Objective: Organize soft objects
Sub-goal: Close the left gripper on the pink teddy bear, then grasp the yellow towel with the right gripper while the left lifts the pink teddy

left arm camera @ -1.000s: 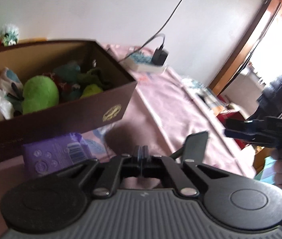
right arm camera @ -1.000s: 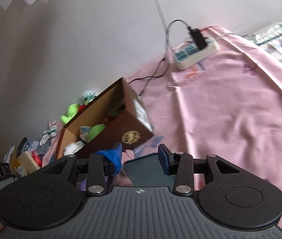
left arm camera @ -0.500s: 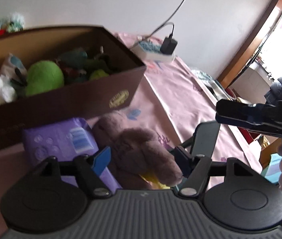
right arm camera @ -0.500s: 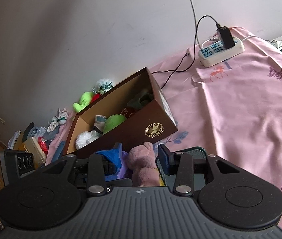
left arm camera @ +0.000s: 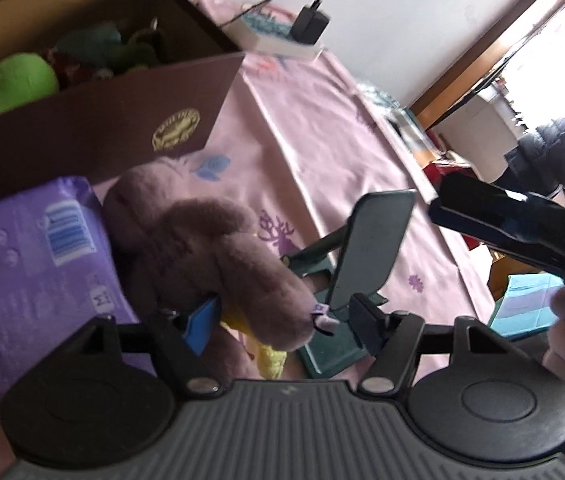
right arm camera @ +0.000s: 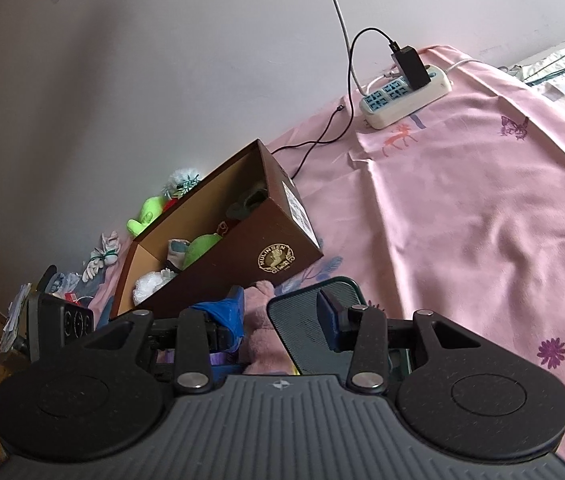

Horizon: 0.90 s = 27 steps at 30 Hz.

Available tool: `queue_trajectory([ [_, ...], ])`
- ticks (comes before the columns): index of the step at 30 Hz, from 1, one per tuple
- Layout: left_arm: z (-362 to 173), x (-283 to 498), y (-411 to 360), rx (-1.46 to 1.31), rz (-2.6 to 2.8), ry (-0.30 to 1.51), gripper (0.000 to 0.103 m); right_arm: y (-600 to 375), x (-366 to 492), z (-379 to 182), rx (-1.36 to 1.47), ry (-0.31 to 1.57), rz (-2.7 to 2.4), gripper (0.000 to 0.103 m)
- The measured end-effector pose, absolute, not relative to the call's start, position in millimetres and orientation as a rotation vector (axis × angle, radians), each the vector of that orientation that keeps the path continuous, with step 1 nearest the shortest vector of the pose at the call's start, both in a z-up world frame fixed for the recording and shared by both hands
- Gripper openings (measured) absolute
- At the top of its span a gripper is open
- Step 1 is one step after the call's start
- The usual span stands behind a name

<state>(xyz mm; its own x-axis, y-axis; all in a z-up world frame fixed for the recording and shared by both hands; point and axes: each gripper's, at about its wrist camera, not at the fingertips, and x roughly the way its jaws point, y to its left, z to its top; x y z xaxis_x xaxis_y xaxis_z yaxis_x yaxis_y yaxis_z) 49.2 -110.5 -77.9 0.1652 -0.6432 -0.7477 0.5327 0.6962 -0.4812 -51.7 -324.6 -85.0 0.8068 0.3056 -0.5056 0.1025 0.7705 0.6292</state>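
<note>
Left tongs [left arm camera: 282, 320] spread around pink plush toy [left arm camera: 202, 248]; right tongs [right arm camera: 282, 312] spread, above phone stand [right arm camera: 302, 320].

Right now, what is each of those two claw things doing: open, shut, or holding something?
Left gripper: open, fingers either side of the pink plush toy, not clamped on it.
Right gripper: open, holding nothing.

pink plush toy [left arm camera: 206, 256] — fuzzy, mauve, lying on its side, centre-left of frame | brown box [left arm camera: 94, 120] — open-topped, upper left, gold emblem on front | green plush [left arm camera: 14, 84] — inside box, far left
</note>
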Motion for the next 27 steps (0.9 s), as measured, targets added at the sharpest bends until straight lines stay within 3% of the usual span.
queue_trajectory([
  [2, -80.6, 51.3, -114.0, -0.115, -0.826, 1.135, 0.069, -326.1, -52.7, -86.1, 0.692, 0.637, 0.119, 0.024],
  [4, -76.6, 48.0, -114.3, -0.106, -0.826, 1.095, 0.037, -327.6, -53.0, -86.6, 0.693, 0.638, 0.120, 0.024],
  [5, -74.4, 47.0, -115.4, -0.086, -0.827, 1.086, 0.035, -327.8, -53.0, -86.6, 0.693, 0.637, 0.121, 0.024],
  [16, -38.9, 24.9, -69.1, -0.078, -0.758, 0.906, 0.028, -311.3, -47.1, -80.1, 0.655, 0.650, 0.261, 0.024],
  [25, -31.3, 28.6, -22.0, -0.142, -0.662, 0.884, 0.028, -237.6, -29.8, -104.9, 0.393, 0.803, 0.298, 0.024],
  [26, -32.5, 28.3, -19.5, -0.142, -0.652, 0.886, 0.024, -232.5, -27.5, -111.1, 0.380, 0.817, 0.271, 0.024],
  [27, -33.5, 27.1, -17.5, -0.134, -0.641, 0.885, 0.015, -228.2, -25.2, -117.7, 0.367, 0.833, 0.236, 0.024],
])
